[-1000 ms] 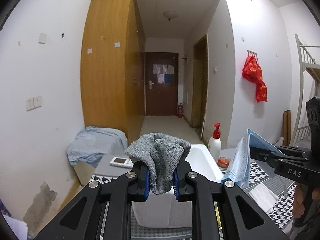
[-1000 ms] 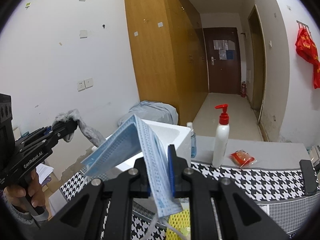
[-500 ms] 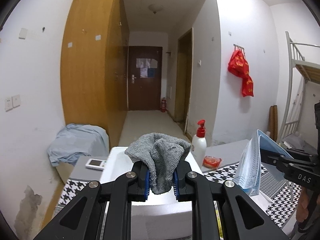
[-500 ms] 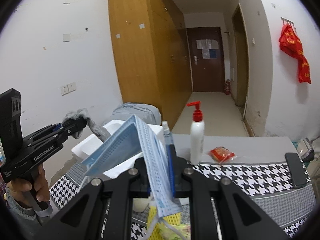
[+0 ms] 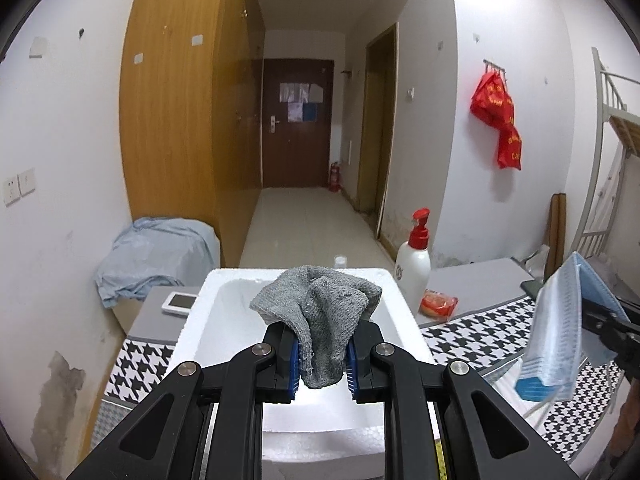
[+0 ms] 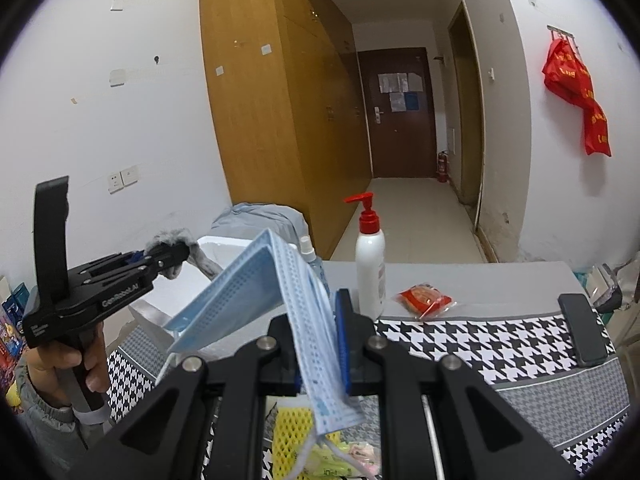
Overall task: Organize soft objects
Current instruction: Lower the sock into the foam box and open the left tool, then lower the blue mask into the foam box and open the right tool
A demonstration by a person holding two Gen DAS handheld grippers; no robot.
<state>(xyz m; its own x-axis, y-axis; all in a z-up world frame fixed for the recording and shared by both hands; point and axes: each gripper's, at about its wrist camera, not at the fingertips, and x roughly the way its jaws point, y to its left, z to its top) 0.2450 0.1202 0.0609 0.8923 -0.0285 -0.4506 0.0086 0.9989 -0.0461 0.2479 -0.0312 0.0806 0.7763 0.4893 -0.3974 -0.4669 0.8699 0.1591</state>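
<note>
My left gripper [image 5: 322,354] is shut on a grey knitted cloth [image 5: 320,312] and holds it above the open white foam box [image 5: 208,312]. In the right wrist view the left gripper [image 6: 168,258] hangs over the same box [image 6: 224,242] at the left. My right gripper [image 6: 320,344] is shut on a blue face mask [image 6: 280,300], held up in the air right of the box. The mask [image 5: 560,320] also shows at the right of the left wrist view.
A white pump bottle with a red top [image 6: 370,256], a small spray bottle [image 6: 308,252] and a red snack packet [image 6: 424,300] stand on the houndstooth-covered table [image 6: 480,344]. A black phone [image 6: 582,330] lies right. A yellow mesh item [image 6: 292,436] lies below. A white remote [image 5: 180,302] lies left of the box.
Both grippers have moved toward the table with their loads. The left gripper now holds the grey cloth over the foam box opening. Grips are unchanged.
</note>
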